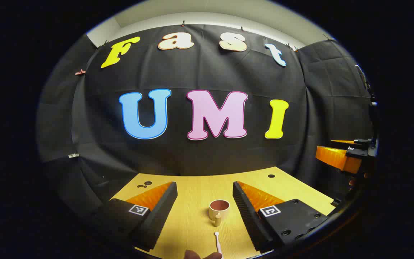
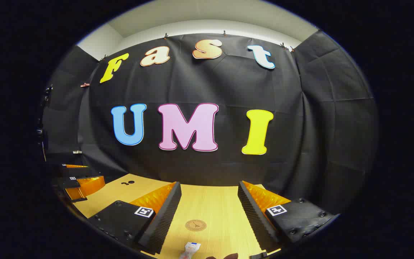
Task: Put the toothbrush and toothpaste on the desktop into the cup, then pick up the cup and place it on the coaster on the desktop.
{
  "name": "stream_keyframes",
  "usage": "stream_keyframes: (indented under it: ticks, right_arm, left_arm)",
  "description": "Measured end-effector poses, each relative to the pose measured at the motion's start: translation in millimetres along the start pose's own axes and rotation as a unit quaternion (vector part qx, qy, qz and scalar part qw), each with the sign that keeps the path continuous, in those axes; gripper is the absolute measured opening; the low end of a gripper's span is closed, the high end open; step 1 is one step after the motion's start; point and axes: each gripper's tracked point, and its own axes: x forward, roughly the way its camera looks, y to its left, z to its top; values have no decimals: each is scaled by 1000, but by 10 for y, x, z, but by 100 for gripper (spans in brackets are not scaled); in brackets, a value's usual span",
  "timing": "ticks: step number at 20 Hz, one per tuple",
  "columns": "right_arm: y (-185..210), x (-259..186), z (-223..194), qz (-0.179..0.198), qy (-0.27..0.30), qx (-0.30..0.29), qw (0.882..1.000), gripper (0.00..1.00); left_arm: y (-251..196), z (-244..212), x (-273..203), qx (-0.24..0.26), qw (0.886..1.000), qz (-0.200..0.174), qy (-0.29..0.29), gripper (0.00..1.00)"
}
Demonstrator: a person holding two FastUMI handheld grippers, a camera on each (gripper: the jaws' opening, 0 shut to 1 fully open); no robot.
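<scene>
In the left gripper view a small tan cup (image 1: 219, 208) with a reddish inside stands upright on the wooden desktop (image 1: 192, 190), between my left gripper's (image 1: 204, 191) open fingers and farther off. A white toothbrush (image 1: 217, 244) lies nearer, at the bottom edge. The right gripper view shows a round wooden coaster (image 2: 196, 225) lying flat between my right gripper's (image 2: 210, 192) open fingers. A white toothpaste tube (image 2: 189, 250) lies below the coaster at the bottom edge. Nothing is held by either gripper.
The black cloth wall stands close behind the desktop's far edge. The right gripper (image 1: 340, 154) shows at the right of the left gripper view; the left gripper (image 2: 79, 180) shows at the left of the right gripper view. Small dark holes (image 1: 271, 176) mark the desktop.
</scene>
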Motion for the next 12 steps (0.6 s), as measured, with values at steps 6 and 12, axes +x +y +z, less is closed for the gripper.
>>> stream_keyframes:
  ticks: [6, 12]
  right_arm:
    - [28, -47, -28, 0, 3, -4, 1000, 97]
    - [74, -78, -159, -5, 22, -8, 1000, 97]
  left_arm:
    - [-4, -52, -15, 4, 1000, -4, 6, 96]
    - [24, -126, -20, 3, 1000, -5, 10, 96]
